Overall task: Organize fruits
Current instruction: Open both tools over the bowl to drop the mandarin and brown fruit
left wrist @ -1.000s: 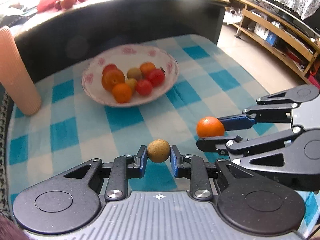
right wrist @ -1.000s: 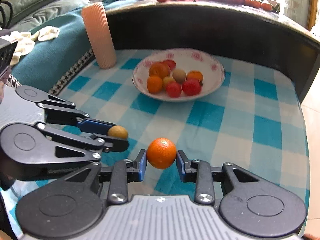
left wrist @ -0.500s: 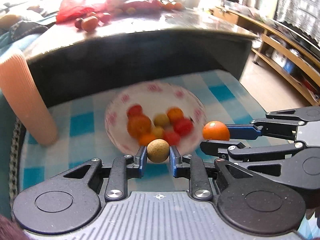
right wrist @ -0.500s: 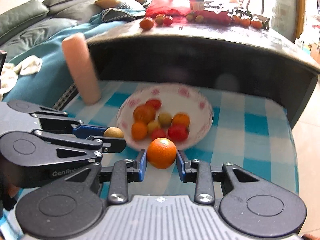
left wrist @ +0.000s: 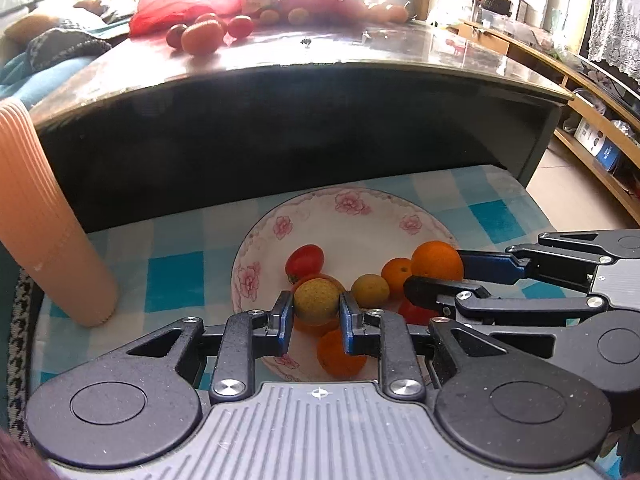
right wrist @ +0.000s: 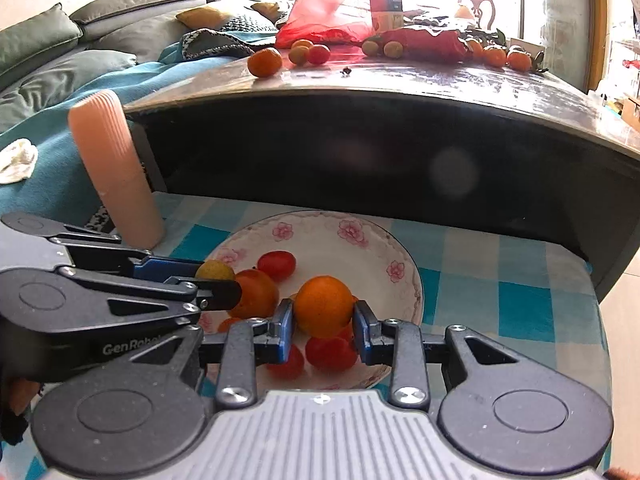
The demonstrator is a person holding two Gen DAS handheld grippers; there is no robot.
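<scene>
I held a yellow fruit in my left tongs and an orange in my right tongs, both squeezed tight over the bowl; next I needed to open up and drop them.

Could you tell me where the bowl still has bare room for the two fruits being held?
The bowl is bare along its back, between the flowered rim and the red tomato. Its near half is crowded with oranges and tomatoes beneath the left gripper and right gripper.
</scene>
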